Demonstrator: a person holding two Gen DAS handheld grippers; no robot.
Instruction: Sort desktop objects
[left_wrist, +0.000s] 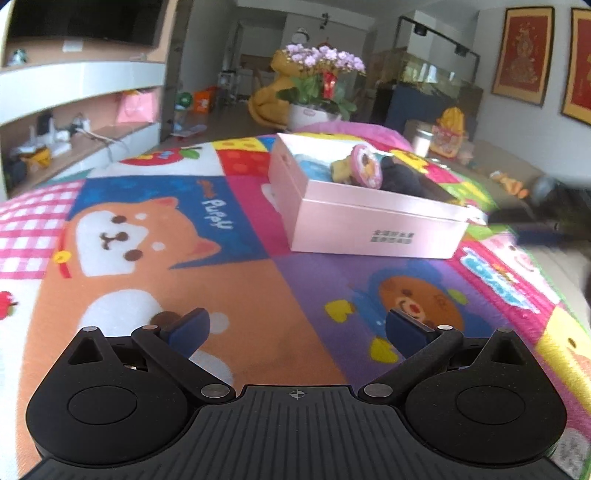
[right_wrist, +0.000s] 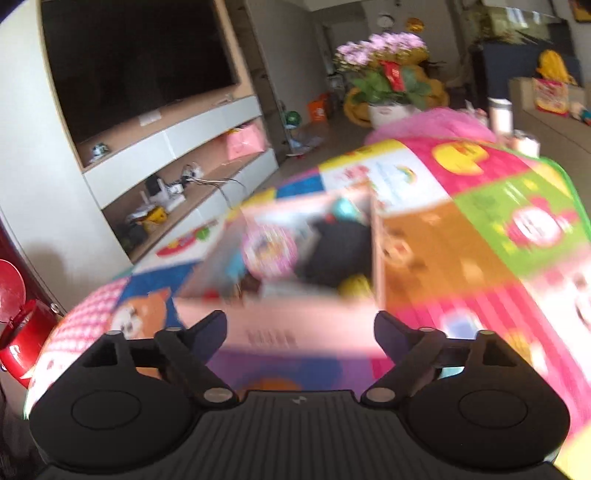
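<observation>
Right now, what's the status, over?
Left gripper open, empty, over the mat. Right gripper open, empty, near the pink box. Box holds a round pink toy and dark items. Nothing blocking.

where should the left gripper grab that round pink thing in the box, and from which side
Grip the round pink disc by its upper rim, coming down from above. It leans tilted on edge above the pink box wall, so the top edge is exposed, while a dark soft item crowds its right and a yellow toy its left. The left gripper is open and well short of the box.
</observation>
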